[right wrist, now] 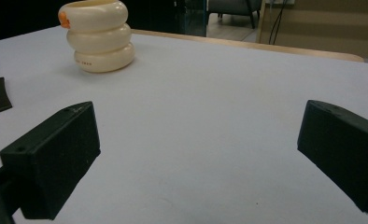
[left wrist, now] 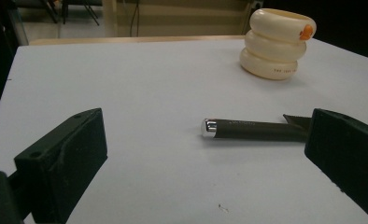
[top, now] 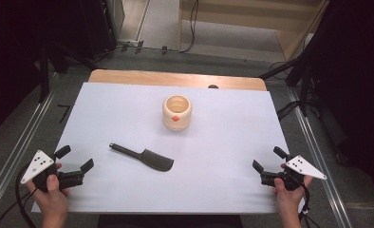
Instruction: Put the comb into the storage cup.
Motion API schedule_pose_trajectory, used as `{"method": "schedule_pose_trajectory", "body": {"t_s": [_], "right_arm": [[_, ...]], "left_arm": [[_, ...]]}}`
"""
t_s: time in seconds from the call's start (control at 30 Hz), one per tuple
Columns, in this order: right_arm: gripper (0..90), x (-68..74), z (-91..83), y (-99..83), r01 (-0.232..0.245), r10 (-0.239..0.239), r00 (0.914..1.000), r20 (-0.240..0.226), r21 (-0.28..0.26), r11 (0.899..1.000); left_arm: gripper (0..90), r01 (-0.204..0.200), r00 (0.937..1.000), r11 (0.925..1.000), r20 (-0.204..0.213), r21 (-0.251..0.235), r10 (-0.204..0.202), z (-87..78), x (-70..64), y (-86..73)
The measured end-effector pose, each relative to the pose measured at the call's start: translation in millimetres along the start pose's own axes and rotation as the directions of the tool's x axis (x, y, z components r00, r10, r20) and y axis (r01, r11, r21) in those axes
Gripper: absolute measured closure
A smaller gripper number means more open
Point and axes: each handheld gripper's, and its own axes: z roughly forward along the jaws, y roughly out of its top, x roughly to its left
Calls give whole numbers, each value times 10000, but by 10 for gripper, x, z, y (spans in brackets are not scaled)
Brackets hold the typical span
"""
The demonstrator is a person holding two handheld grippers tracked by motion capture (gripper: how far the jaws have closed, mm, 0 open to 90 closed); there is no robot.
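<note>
Glossy cream holder (left wrist: pixel 277 44), matt tabletop (top: pixel 223 156)

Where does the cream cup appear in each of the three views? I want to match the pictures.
High view: the cup stands at the centre, toward the far side of the table.
Left gripper view: cup at upper right, beyond the comb.
Right gripper view: cup at upper left.
Shared landmark: the orange spot near its rim.
</note>
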Motion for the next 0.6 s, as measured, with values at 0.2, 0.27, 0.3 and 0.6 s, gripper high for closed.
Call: {"method": "schedule_pose_trajectory", "body": {"t_s": [0.2,0.27,0.3,0.6], "right_arm": [[0,5,5,-2,68,-67,9999,-119,21,10000],[0,2,4,-3,-4,4,9999,-156,12,10000],[0,0,3,-5,-13,13,9999,-143,6,10000],[0,16,8,-8,80,-77,9996,-262,105,9999]], "left_arm": [[7,43,9999,10000,125,35,-43,27,-38,60],[158,10,9996,10000,271,-64,-8,25,-72,112],[158,-59,9999,10000,143,-40,59,29,-94,144],[607,-505,9986,9958,-99,762,514,187,-281,375]]}}
